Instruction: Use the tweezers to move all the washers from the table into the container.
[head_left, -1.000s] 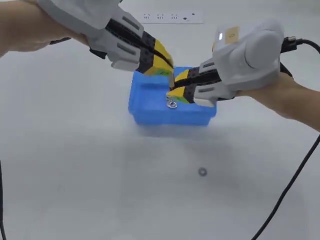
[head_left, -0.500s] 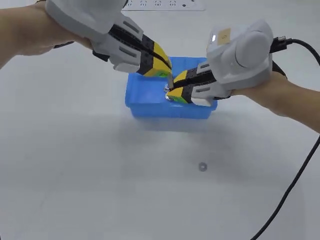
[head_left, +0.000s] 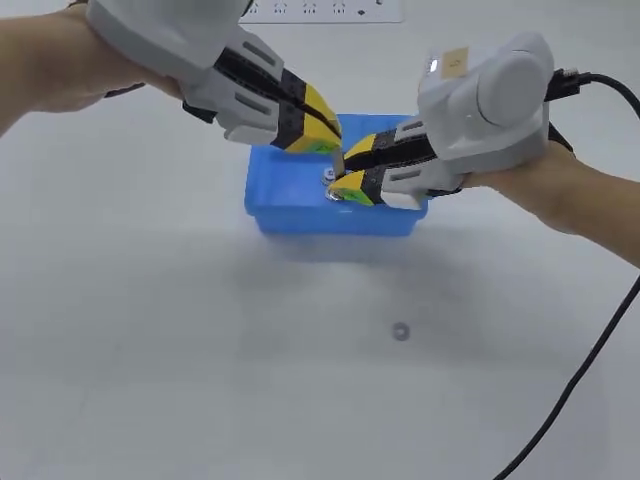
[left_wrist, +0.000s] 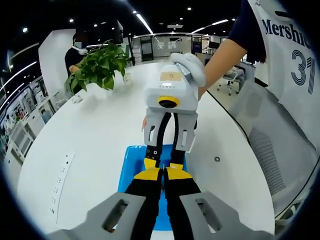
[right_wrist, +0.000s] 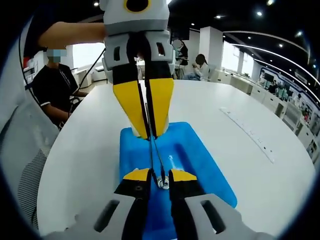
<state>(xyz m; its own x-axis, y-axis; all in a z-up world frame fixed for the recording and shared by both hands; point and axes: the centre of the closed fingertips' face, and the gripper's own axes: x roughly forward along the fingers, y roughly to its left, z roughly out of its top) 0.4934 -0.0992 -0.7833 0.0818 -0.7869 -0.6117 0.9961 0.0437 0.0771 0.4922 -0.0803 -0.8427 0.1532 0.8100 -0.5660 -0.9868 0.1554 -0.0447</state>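
The washer (right_wrist: 161, 183) sits pinched at the tips of the tweezers (right_wrist: 152, 150), hanging just over the blue container (right_wrist: 200, 160) and inside its outline. My right claw (right_wrist: 160, 175) is clenched on the tweezers near their tips, one yellow jaw on either side of the washer. My left claw (right_wrist: 149, 132) is clenched on the tweezers higher up, with the thin arms running down from between its jaws. From the head view the two claws meet nose to nose above the container, the left claw (head_left: 332, 140) coming in from the upper left and the right claw (head_left: 350, 185) from the right. A second washer (head_left: 401, 331) lies flat on the white surface (head_left: 150, 330), well apart from the container on the side nearer me.
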